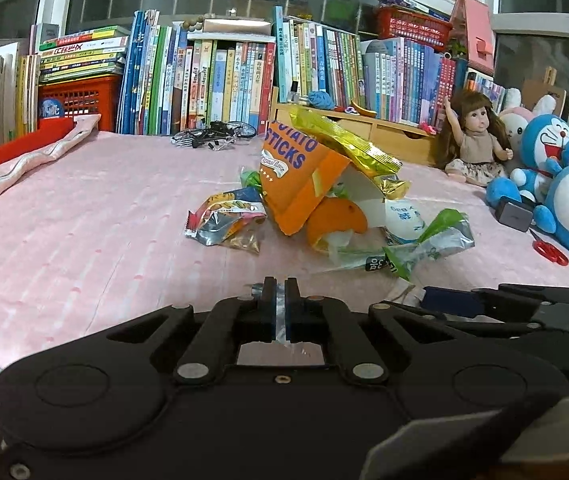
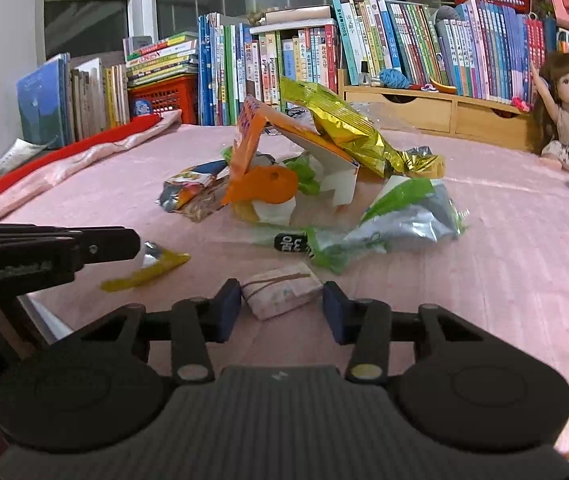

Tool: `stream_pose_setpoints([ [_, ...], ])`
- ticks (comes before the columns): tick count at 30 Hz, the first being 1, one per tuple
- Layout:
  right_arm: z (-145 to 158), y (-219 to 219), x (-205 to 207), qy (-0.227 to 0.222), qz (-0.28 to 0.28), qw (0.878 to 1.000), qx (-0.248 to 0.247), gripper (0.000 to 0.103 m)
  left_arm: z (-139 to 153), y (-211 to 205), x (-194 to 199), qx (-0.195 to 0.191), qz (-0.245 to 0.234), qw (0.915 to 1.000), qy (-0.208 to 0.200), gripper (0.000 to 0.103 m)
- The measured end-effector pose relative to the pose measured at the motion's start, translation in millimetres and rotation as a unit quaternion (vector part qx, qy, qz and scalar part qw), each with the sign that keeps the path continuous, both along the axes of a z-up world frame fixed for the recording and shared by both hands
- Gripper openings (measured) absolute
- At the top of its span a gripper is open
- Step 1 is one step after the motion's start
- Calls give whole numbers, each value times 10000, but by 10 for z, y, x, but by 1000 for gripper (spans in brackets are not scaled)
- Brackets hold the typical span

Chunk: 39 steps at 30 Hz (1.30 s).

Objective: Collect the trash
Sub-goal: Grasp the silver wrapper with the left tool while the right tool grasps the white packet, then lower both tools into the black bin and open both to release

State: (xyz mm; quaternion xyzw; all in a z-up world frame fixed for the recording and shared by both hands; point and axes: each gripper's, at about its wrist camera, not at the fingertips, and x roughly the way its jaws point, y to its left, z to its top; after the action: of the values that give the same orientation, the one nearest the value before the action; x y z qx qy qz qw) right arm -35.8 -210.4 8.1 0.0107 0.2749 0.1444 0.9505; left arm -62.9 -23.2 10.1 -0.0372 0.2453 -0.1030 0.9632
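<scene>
A trash pile lies mid-bed on the pink sheet (image 1: pixel 84 232): an orange Potato Sticks box (image 1: pixel 296 168), a gold bag (image 1: pixel 348 144), an orange peel (image 1: pixel 336 216), a colourful snack bag (image 1: pixel 224 220) and a green-silver wrapper (image 1: pixel 432 240). My left gripper (image 1: pixel 280 292) is shut on a thin yellow-and-silver wrapper (image 2: pixel 152 266), which trails from its tip in the right wrist view. Just right of it, my right gripper (image 2: pixel 282 306) has a small pale tissue packet (image 2: pixel 280 292) between its blue pads. Both pads touch the packet's sides.
Books line the far edge, with a wooden drawer box (image 1: pixel 384 128). A doll (image 1: pixel 472 136), blue plush toys (image 1: pixel 556 184), a grey cube (image 1: pixel 514 211) and red scissors (image 1: pixel 550 252) sit right. A folded pink-and-red cloth (image 1: pixel 24 160) lies left, and a black toy bicycle (image 1: pixel 216 132) at the back.
</scene>
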Motion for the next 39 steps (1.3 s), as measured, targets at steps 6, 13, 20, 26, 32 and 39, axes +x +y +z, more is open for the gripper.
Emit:
stream_pose_setpoints([
  [6, 47, -82, -144, -62, -60, 9999, 135, 50, -44, -12, -68, 137, 127, 9997, -164, 48],
  [13, 49, -104, -316, -274, -166, 9995, -57, 50, -170, -75, 135, 68, 38, 9998, 180, 63],
  [20, 31, -170, -378, -290, -268, 9992, -8, 50, -235, -151, 304, 79, 186, 9995, 261, 24],
  [26, 19, -205, -408, -278, -322, 9990, 106, 50, -172, -177, 221, 242, 169, 9995, 132, 22],
  [32, 65, -190, -504, -298, -258, 9990, 185, 50, -58, -166, 49, 293, 93, 9995, 23, 21],
  [39, 93, -162, -758, -225, -174, 9988, 391, 50, 12, -111, -305, 218, -62, 9996, 143, 21],
])
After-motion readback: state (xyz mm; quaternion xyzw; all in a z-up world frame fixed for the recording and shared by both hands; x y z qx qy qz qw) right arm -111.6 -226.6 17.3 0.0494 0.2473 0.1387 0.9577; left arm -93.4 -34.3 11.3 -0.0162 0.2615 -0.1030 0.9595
